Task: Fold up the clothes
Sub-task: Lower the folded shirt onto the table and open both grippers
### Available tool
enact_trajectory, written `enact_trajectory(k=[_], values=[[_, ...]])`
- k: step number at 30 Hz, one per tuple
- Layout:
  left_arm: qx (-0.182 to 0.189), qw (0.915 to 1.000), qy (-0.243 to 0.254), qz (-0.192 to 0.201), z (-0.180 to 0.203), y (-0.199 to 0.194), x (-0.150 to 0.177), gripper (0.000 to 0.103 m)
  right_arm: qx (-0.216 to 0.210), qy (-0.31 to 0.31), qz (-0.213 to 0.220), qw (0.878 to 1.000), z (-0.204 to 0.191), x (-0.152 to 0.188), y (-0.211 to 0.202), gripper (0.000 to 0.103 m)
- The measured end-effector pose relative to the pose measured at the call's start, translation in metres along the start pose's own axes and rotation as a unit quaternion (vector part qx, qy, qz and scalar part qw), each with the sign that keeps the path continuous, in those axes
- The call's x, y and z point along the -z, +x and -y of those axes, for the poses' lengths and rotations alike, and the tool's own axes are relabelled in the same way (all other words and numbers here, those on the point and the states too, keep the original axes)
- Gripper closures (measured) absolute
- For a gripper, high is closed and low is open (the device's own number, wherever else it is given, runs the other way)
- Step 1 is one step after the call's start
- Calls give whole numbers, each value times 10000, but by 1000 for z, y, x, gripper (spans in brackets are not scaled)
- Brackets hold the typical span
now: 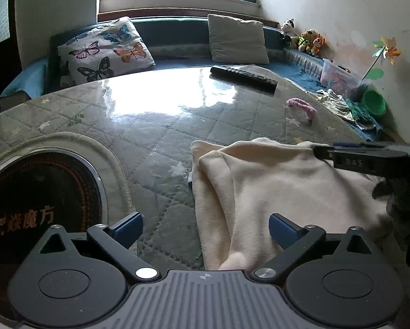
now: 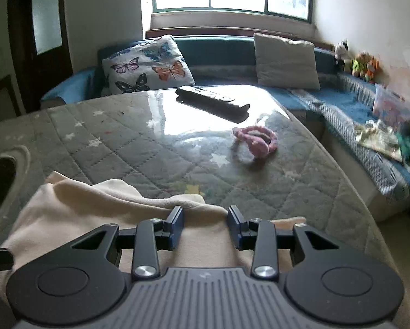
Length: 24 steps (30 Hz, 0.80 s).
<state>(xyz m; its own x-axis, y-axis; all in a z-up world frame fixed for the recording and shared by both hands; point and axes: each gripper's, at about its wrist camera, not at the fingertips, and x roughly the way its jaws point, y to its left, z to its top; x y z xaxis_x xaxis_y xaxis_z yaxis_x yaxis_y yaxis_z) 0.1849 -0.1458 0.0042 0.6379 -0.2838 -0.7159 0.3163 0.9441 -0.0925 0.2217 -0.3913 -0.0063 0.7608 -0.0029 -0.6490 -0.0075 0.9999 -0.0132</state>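
Note:
A cream fleece garment (image 1: 273, 192) lies partly folded on the glass-topped quilted table (image 1: 161, 142). My left gripper (image 1: 206, 230) is open above the garment's left edge, with its right fingertip (image 1: 283, 229) over the cloth and nothing between the jaws. In the right wrist view the garment (image 2: 95, 205) lies under my right gripper (image 2: 205, 226), whose jaws stand apart over a raised fold, not closed on it. The right gripper's finger (image 1: 350, 156) shows at the right edge of the left wrist view, over the cloth.
A black remote (image 2: 213, 102) and a pink hair band (image 2: 257, 139) lie on the far table. A round heater opening (image 1: 37, 197) sits in the table at left. A blue sofa with a butterfly pillow (image 2: 147, 65), a plain pillow (image 2: 287, 61) and toys (image 1: 309, 41) lies behind.

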Motion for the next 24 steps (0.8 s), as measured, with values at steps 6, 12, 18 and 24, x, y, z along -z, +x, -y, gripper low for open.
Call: enact_trajectory(k=[6, 12, 18, 24], values=[[-11, 10000, 59, 41, -1, -1, 1, 0, -99, -66, 100, 9999, -7, -6, -6, 59], [-15, 10000, 79, -13, -3, -2, 1, 0, -41, -327, 16, 9995, -22, -11, 7, 48], [-62, 9999, 109, -18, -4, -6, 5, 0, -98, -222, 109, 9996, -20, -12, -5, 30], [-74, 9999, 153, 19, -2, -15, 10, 0, -103, -121, 194, 9997, -21, -2, -25, 15]])
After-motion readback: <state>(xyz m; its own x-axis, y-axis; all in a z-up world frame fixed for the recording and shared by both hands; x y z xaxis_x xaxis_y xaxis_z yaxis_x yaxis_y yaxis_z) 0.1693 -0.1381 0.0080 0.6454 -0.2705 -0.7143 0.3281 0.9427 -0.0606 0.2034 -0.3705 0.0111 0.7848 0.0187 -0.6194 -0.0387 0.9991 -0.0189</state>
